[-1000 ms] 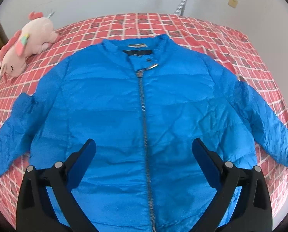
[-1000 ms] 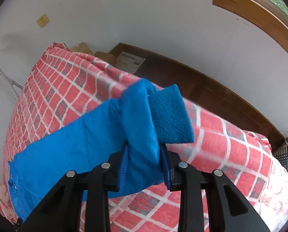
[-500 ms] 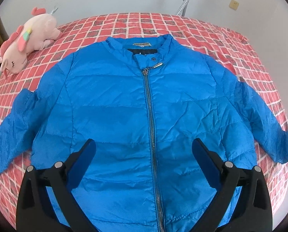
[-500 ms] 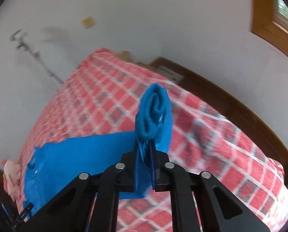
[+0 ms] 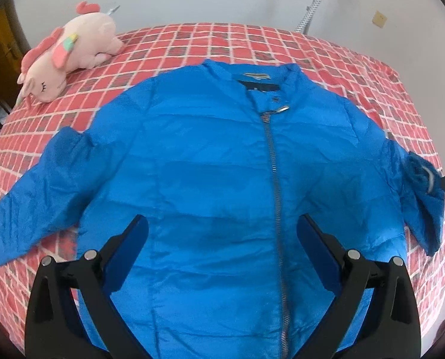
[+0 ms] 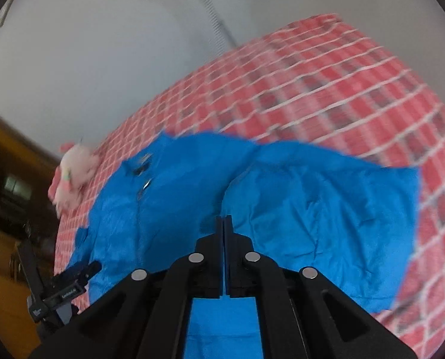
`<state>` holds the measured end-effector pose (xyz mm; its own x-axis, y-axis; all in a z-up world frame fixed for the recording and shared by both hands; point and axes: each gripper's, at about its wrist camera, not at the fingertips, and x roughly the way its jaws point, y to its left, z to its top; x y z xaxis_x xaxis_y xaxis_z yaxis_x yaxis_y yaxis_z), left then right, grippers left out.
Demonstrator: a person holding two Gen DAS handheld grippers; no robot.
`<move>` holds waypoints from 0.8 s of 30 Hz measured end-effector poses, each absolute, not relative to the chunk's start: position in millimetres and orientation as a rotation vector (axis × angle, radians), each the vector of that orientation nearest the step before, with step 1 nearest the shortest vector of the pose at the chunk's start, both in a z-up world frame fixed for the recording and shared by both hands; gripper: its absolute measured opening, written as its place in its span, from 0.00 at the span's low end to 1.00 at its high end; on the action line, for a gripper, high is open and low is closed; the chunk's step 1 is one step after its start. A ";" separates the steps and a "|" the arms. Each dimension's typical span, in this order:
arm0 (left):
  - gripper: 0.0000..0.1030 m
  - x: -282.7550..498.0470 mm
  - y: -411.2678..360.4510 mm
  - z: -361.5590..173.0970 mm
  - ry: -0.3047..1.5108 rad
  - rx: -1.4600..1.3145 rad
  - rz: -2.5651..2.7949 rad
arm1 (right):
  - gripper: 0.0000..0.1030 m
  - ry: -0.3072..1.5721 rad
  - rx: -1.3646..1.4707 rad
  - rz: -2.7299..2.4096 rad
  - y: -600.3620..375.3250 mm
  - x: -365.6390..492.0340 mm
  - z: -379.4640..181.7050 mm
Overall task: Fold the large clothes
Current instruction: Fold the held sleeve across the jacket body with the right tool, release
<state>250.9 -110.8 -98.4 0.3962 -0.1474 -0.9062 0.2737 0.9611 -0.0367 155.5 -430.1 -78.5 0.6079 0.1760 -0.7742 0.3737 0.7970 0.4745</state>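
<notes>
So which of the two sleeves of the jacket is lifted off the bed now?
The sleeve at the image right of the left wrist view: the right gripper holds its cuff up. The other sleeve lies flat on the checked bedspread.

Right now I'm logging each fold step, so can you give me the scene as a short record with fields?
garment: blue zip-front puffer jacket, lying front up, zipped
surface: red brick-pattern bedsheet
left gripper: jaws open, over the lower front, holding nothing
right gripper: jaws shut on the jacket's sleeve, lifted off the sheet
other item: pink plush unicorn, beyond the other sleeve
</notes>
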 end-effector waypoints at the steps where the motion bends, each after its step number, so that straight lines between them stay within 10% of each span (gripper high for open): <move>1: 0.95 250.7 -107.2 -98.2 1.131 0.125 -0.262 | 0.00 0.937 0.657 -0.112 -426.6 156.4 -82.9; 5: 0.95 253.8 -90.8 -102.7 1.136 0.113 -0.228 | 0.10 0.999 0.622 -0.118 -424.2 157.7 -97.4; 9: 0.95 256.6 -84.4 -108.5 1.162 0.069 -0.224 | 0.70 1.041 0.495 -0.164 -412.6 157.2 -99.0; 13: 0.95 252.1 -89.2 -107.5 1.151 0.087 -0.244 | 0.68 1.133 0.361 -0.236 -399.2 172.5 -120.9; 18: 0.95 245.9 -89.6 -102.9 1.124 0.126 -0.248 | 0.17 1.158 0.346 -0.383 -413.1 174.0 -141.6; 24: 0.95 249.6 -73.6 -107.8 1.139 0.097 -0.219 | 0.03 1.043 0.449 -0.310 -418.9 159.7 -108.9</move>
